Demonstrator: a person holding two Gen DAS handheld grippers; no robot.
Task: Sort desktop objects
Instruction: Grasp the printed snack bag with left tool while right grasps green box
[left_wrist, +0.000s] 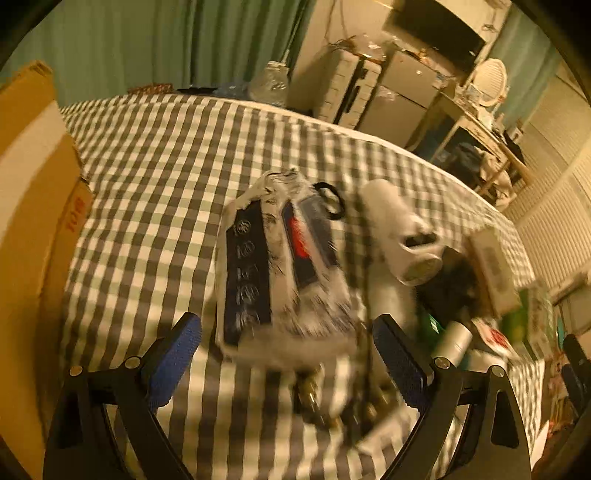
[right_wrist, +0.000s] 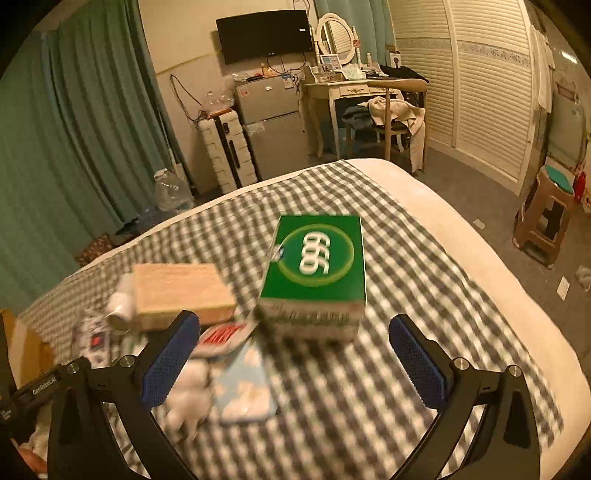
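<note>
Spread across both views: a grey-and-white checked cloth (right_wrist: 424, 295) covering a bed, its white edge showing at the right in the right wrist view. At the far left of the left wrist view, against the cloth's edge, a tall cardboard box (left_wrist: 33, 206).

Near the middle of the right wrist view, lying flat on the cloth, a green box (right_wrist: 317, 266) printed with white "999" in a ring. Left of it, a tan carton (right_wrist: 177, 295), with a white bottle (right_wrist: 120, 306) on its side touching the carton's left end. Nearer, just in front of the carton, a red-and-white packet (right_wrist: 225, 334), a pale blue case with white clouds (right_wrist: 243, 384) and a white plush toy (right_wrist: 188, 391), all blurred.

In the left wrist view, a clear bag holding dark blue cards (left_wrist: 273, 266) just ahead of the open fingers, with the same white bottle (left_wrist: 399, 236) to its right. Keys or small metal pieces nearer still, too blurred to tell.

Left gripper (left_wrist: 288, 369): spread wide, blue pads apart, grasping nothing, above the cloth just short of the bag. Right gripper (right_wrist: 295, 365): likewise released, pads wide apart, empty, with the green box beyond them, slightly right of centre.
</note>
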